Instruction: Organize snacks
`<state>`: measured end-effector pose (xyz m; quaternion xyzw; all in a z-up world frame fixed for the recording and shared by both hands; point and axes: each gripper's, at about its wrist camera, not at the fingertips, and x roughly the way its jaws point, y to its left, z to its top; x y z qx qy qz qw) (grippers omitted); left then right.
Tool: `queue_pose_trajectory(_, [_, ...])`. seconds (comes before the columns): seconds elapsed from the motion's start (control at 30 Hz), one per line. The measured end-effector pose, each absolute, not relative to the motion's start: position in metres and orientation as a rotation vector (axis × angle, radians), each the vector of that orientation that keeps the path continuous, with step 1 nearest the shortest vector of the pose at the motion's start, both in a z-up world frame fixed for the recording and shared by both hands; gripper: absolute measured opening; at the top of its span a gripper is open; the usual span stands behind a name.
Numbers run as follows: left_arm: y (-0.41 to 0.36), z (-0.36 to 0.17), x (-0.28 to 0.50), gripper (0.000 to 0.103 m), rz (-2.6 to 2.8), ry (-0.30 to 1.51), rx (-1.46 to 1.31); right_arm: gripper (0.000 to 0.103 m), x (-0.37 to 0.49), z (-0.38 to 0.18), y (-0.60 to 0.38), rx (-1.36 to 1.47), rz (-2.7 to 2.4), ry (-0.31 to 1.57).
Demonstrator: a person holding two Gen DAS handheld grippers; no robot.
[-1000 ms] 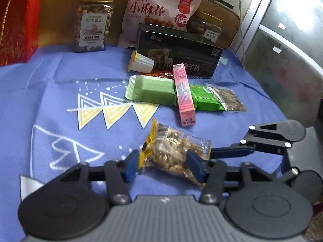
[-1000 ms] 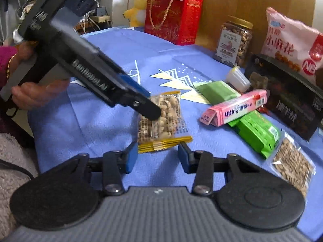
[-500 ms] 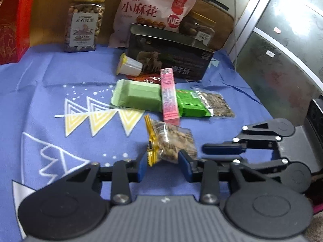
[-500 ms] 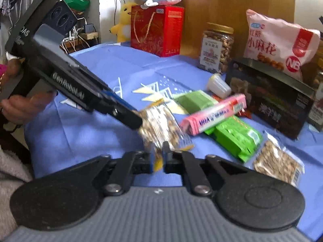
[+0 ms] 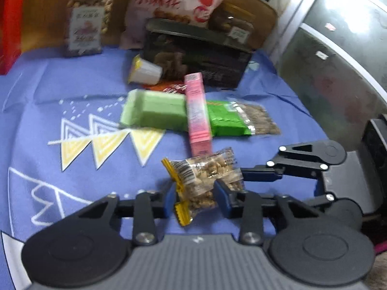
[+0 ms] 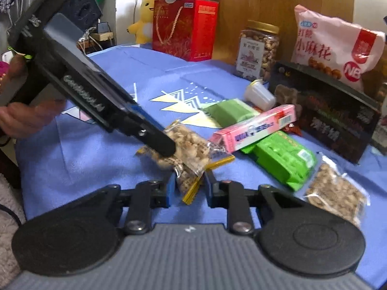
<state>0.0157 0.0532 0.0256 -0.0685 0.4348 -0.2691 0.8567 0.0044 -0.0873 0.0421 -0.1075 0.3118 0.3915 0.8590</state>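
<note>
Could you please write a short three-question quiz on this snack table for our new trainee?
1. True or false: both grippers are clamped on the same peanut packet.
2. What lies across the two green packs? A) pink box B) red gift box C) nut jar
3. Which item lies tipped on its side near the dark box?

Key:
1. True. The left gripper and right gripper, whose jaws have just been closing, pinch opposite ends.
2. A, the pink box.
3. The small white cup.
</note>
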Motion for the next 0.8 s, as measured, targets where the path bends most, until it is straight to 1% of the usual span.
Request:
queue_pose_trajectory(0.1, [0.047, 0.051, 0.012, 0.032, -0.606, 0.847, -0.107, 0.026, 0.000, 0.055, -0.099, -0.210, 0.805, 0.607])
queue_pose_trajectory(0.2, [0.035, 0.076, 0.019, 0.032, -0.624, 0.751, -0.062, 0.026, 0.003, 0.073, -0.112, -0.197, 0.748, 0.515])
queue_pose_trajectory(0.33, [0.006, 0.098, 0.051, 0.033, -0.597, 0.649, -0.006, 0.025, 0.021, 0.089, -0.126, -0.223, 0.628, 0.401])
queue_pose_trajectory(0.47, [-0.029, 0.111, 0.100, 0.033, -0.567, 0.602, 0.003, 0.025, 0.065, 0.099, -0.146, -0.240, 0.513, 0.357])
queue_pose_trajectory(0.57, [-0.048, 0.112, 0.133, 0.033, -0.549, 0.571, 0.007, 0.025, 0.096, 0.103, -0.160, -0.225, 0.447, 0.351])
queue_pose_trajectory(0.67, [-0.063, 0.105, 0.164, 0.034, -0.524, 0.590, -0.011, 0.026, 0.128, 0.096, -0.170, -0.219, 0.400, 0.372])
queue_pose_trajectory(0.8, [-0.077, 0.086, 0.194, 0.036, -0.480, 0.638, -0.026, 0.033, 0.152, 0.080, -0.182, -0.172, 0.359, 0.429])
